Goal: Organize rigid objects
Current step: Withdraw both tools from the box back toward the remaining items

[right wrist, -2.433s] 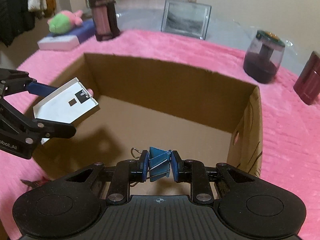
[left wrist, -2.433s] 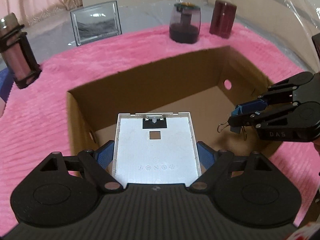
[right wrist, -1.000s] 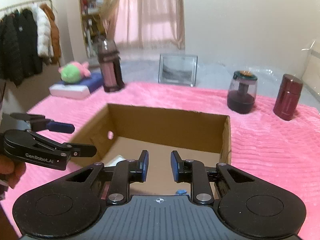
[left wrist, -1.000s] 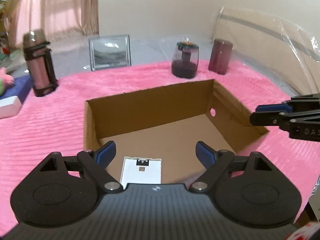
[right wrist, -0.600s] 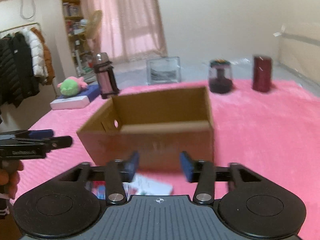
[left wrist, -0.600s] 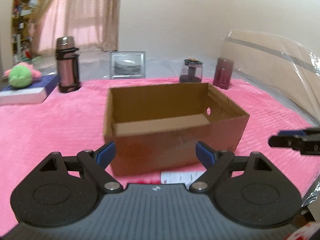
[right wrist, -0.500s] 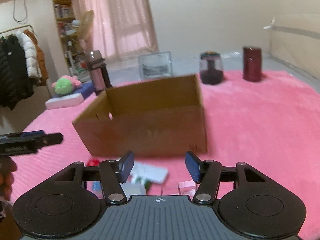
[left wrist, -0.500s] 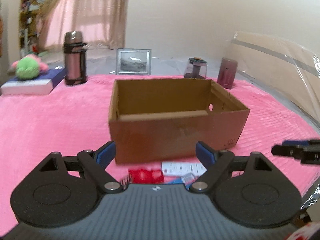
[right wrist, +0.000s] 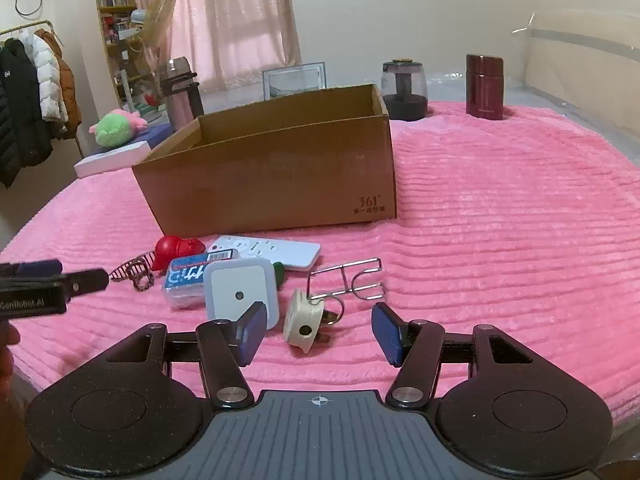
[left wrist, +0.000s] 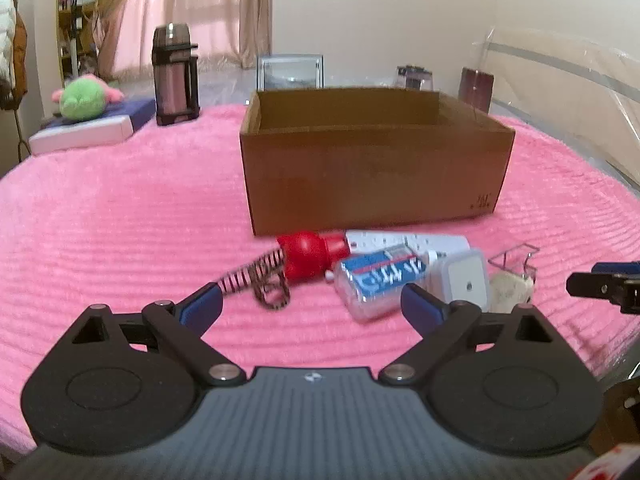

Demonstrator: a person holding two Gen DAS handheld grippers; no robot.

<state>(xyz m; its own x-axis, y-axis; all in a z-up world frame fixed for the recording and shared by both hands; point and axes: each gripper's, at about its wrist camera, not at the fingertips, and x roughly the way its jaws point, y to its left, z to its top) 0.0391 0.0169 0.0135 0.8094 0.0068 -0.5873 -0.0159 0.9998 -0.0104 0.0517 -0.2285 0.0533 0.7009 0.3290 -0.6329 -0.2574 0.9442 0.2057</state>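
Hovering both grippers over my pink blanket (right wrist: 500,220): left gripper (left wrist: 311,304) just widened, empty; right gripper (right wrist: 318,332) apart, empty, above the plug (right wrist: 301,318). Clutter sits before the box (right wrist: 280,184).

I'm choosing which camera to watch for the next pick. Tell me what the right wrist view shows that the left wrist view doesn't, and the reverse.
Only the right wrist view: the cream plug whole, just ahead of the open right gripper; the remote's buttons; the "361" print on the cardboard box; coats on a rack.

Only the left wrist view: the spring on the red toy, full length, ahead of the open left gripper.

Both: box, remote, blue-labelled case, white square adapter, wire clip, pink blanket, neither gripper holding anything.
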